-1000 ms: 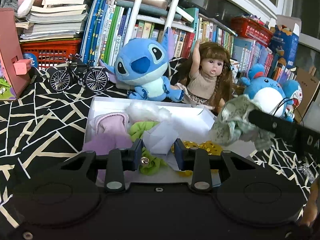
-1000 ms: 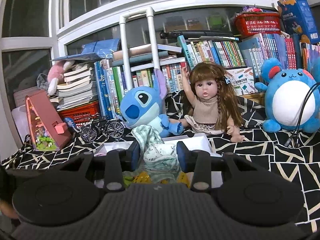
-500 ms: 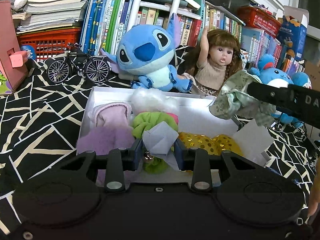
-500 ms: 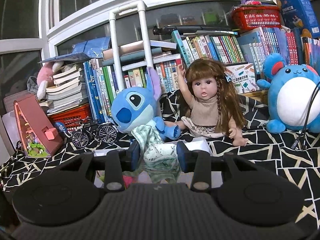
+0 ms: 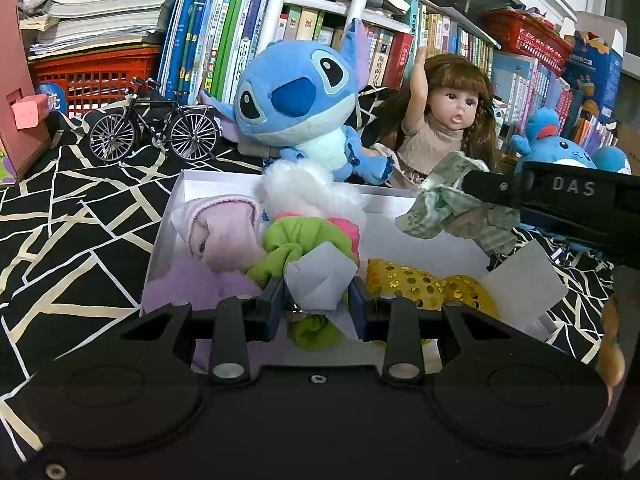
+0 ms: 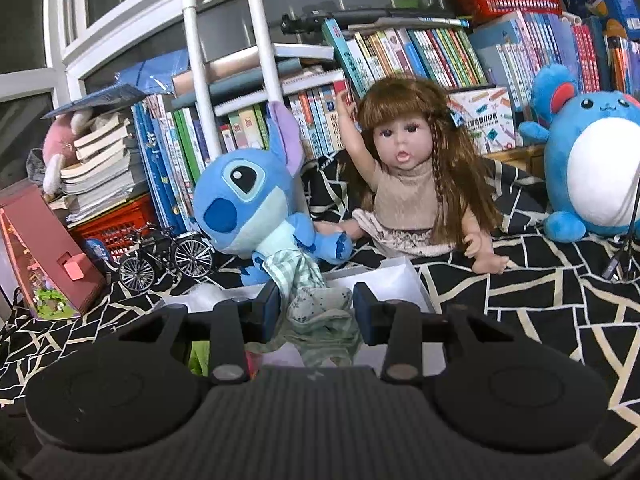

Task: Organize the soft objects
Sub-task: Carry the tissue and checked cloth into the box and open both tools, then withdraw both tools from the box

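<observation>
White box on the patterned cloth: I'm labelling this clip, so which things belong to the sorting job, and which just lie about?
Job:
white box
green patterned cloth in right tool
white cloth in left tool
pink cloth
gold sequin piece

Lying about:
blue plush
doll
toy bicycle
books

Left wrist view: fisheye, mounted just behind the left hand-held gripper (image 5: 316,304), looking forward and downward, close over the white box (image 5: 168,236) in the lower centre of the frame.
Right wrist view: fisheye, behind the right hand-held gripper (image 6: 316,306), pitched less steeply, showing only the box's far corner (image 6: 404,280).
Shared: blue plush (image 5: 296,96) (image 6: 244,192), doll (image 5: 448,112) (image 6: 404,168), toy bicycle (image 5: 154,126) (image 6: 166,258), bookshelf (image 5: 224,28) (image 6: 420,56) across the upper frame.
</observation>
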`<state>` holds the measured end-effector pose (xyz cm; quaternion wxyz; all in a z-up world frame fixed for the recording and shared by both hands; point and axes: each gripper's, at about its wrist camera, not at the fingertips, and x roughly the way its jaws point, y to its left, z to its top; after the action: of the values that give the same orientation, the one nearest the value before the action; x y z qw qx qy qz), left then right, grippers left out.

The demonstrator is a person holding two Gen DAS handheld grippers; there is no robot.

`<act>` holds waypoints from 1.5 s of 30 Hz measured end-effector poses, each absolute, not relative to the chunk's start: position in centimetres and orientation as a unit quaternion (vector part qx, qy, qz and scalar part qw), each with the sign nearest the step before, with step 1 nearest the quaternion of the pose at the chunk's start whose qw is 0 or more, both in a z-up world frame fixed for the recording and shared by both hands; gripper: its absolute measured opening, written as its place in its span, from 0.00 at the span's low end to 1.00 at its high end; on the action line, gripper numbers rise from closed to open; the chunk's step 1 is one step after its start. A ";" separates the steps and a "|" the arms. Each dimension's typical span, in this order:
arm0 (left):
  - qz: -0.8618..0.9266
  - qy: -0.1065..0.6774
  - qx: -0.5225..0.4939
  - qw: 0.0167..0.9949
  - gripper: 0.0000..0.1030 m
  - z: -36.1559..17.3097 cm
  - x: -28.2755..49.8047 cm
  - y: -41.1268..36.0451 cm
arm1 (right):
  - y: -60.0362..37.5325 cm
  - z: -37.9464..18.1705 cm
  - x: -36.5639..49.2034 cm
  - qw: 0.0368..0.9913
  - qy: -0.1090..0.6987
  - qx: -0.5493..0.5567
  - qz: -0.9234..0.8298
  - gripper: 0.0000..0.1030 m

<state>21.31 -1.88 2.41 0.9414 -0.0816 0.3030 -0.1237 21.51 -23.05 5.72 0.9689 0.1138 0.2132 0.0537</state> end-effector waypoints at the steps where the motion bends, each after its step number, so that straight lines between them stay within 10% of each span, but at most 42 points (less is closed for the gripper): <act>1: -0.123 0.303 -0.082 0.941 0.32 2.4 21.4 -1.9 | -23.1 5.5 21.7 0.968 0.217 0.116 0.053 0.43; 29: -0.131 0.300 -0.061 0.943 0.45 2.4 20.5 -2.8 | -21.9 4.3 23.1 0.958 0.270 0.071 0.057 0.49; 45: -0.137 0.287 -0.044 0.947 0.73 2.8 19.2 -3.8 | -22.6 5.6 21.2 0.962 0.249 0.088 0.075 0.70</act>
<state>19.16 -3.75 2.85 0.9472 -0.0436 0.2867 -0.1371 21.23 -22.56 5.64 0.9617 0.0881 0.2487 0.0747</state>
